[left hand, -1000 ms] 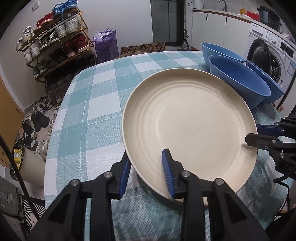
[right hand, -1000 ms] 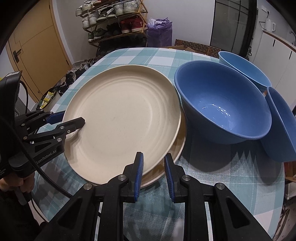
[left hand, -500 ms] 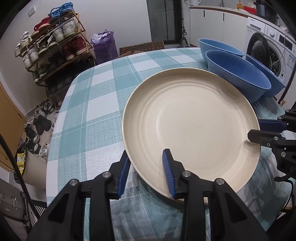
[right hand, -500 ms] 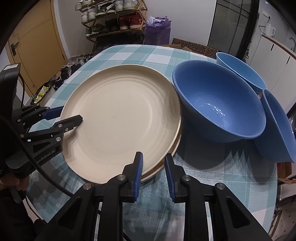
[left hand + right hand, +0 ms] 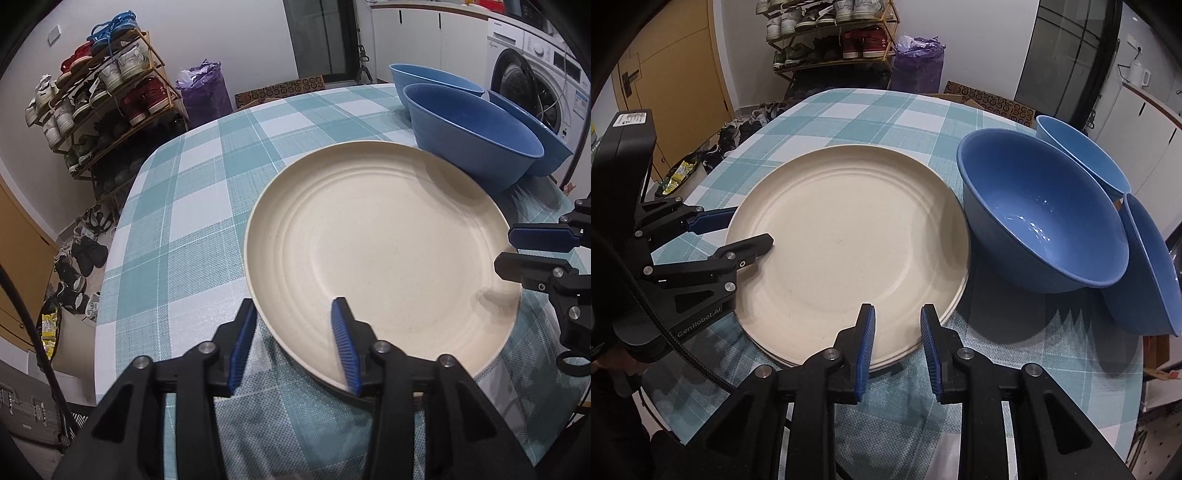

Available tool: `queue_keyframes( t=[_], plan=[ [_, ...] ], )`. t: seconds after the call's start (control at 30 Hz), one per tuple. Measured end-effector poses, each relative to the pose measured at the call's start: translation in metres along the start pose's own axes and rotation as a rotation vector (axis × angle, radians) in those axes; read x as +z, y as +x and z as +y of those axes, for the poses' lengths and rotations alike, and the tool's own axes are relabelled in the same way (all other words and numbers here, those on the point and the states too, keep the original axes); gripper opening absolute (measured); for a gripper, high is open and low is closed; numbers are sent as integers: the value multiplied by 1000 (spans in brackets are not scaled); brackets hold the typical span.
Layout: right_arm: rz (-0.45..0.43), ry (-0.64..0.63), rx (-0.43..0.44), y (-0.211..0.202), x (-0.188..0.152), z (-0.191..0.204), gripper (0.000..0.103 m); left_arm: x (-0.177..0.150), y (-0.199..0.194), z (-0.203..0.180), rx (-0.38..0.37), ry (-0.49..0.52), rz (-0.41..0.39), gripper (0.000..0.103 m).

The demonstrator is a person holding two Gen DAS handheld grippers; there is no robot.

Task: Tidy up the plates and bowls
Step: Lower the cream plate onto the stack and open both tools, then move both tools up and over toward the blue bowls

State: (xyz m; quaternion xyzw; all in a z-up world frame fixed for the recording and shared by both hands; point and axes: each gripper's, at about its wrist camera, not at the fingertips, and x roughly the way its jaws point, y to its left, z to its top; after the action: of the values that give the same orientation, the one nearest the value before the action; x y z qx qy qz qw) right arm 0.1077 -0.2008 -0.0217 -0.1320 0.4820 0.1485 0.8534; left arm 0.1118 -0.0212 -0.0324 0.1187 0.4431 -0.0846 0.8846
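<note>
A cream plate (image 5: 388, 251) (image 5: 849, 240) lies on top of other cream plates on the checked tablecloth (image 5: 207, 206). My left gripper (image 5: 293, 306) (image 5: 751, 227) straddles its left rim. Its jaws are opening, with one finger over the plate and one outside the edge, and the pads are off the plate. My right gripper (image 5: 897, 310) (image 5: 504, 249) is narrow and shut across the rim on the plate's opposite side. Three blue bowls stand just beyond the plate: a large one (image 5: 1041, 221) touching it, one behind (image 5: 1078, 147), and one tilted at the right (image 5: 1152, 266).
The table edge runs close under both grippers. A shoe rack (image 5: 103, 92) and a purple bag (image 5: 203, 88) stand by the far wall, with shoes on the floor. A washing machine (image 5: 535, 74) is behind the bowls. The cloth left of the plates is bare.
The top plate has settled in line with the plates beneath it, which no longer stick out at the side. My left jaws have spread wider around the rim.
</note>
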Motion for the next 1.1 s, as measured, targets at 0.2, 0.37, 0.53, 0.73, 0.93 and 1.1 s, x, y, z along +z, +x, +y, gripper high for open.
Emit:
queue_keyframes(
  t=[0.2,0.37,0.53,0.73,0.93,1.1],
  plan=[
    [-8,15,9,-2,-2,-5,26,1,2,2,-11,-13,8,56],
    [-27,58,51,-6,-4,-18,45,2,-2,3,-40,-22,-2,59],
    [-92,80,92,-23,-5,-30,56,5,-20,5,-100,-30,-62,84],
    [-185,96,137,-51,-6,-46,79,11,-51,9,-172,-72,-141,103],
    [-269,118,132,-81,-11,-67,89,17,-75,10,-221,-119,-196,103],
    [-337,147,151,-104,-21,-90,101,20,-90,5,-191,-124,-232,103]
  ],
)
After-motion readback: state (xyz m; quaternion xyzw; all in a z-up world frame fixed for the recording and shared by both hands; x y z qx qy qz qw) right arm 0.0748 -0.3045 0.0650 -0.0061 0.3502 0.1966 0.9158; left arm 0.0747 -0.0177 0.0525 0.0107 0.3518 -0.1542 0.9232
